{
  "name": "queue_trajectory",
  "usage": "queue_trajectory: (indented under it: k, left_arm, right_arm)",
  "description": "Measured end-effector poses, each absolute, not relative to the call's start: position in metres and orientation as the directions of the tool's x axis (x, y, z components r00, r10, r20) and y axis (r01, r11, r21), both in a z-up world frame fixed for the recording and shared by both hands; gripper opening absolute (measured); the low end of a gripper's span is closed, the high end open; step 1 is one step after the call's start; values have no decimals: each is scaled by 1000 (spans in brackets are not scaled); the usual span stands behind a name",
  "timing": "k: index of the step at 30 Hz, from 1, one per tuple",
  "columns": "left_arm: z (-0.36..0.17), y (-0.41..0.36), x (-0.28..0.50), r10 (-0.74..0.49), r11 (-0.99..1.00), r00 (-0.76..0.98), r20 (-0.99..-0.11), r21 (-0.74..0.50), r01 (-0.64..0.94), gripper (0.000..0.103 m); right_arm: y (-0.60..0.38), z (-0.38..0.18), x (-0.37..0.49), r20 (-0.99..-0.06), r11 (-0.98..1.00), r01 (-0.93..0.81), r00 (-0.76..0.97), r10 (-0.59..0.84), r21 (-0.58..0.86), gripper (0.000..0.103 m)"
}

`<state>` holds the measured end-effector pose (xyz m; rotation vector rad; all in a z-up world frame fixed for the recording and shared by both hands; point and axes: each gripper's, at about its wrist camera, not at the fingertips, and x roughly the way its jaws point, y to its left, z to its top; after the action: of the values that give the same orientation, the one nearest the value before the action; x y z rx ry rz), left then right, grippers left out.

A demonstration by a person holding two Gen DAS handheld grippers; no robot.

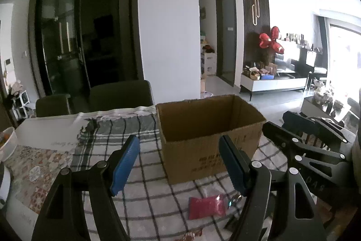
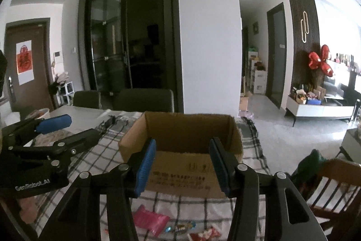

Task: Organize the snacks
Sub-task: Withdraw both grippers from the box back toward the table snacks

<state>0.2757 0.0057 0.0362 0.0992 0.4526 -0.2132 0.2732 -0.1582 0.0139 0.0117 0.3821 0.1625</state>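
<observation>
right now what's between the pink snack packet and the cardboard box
Only bare checked tablecloth: in the right wrist view nothing lies between the pink snack packet and the cardboard box.

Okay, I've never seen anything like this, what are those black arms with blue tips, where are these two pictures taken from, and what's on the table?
Those are two handheld grippers, one in each of a person's hands; no robot arm is involved. Each carries a wide-angle camera looking forward along its two blue-padded fingers, so each picture is one gripper's own view. The first shows the left gripper, the second the right gripper. Both are open and hold nothing.

On the checked tablecloth stands an open cardboard box; no contents show from these angles. In front of it lie a pink snack packet and a few small wrapped sweets. The snacks apparently belong in the box.
</observation>
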Motion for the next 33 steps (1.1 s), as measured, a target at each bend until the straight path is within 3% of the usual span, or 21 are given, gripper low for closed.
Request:
queue_trajectory:
  k: [12, 21, 26, 33]
  left_arm:
    - [-2, 22, 235, -162, 981, 863, -479, 13, 191, 72]
    - [-43, 25, 213, -157, 980, 818, -554, 16, 199, 71]
    - [-64, 23, 213, -146, 977, 796, -588, 40, 209, 67]
    - [-88, 16, 222, -171, 967, 750, -639, 37, 252, 53]
  right_arm:
    - [-138, -19, 237, -409, 983, -182, 896, 171, 11, 50]
    - [-130, -50, 218, -474, 978, -208, 861, 186, 7, 50]
    - [-121, -67, 214, -515, 974, -227, 836, 190, -8, 50]
    - [-116, -93, 218, -575, 971, -241, 794, 198, 3, 50]
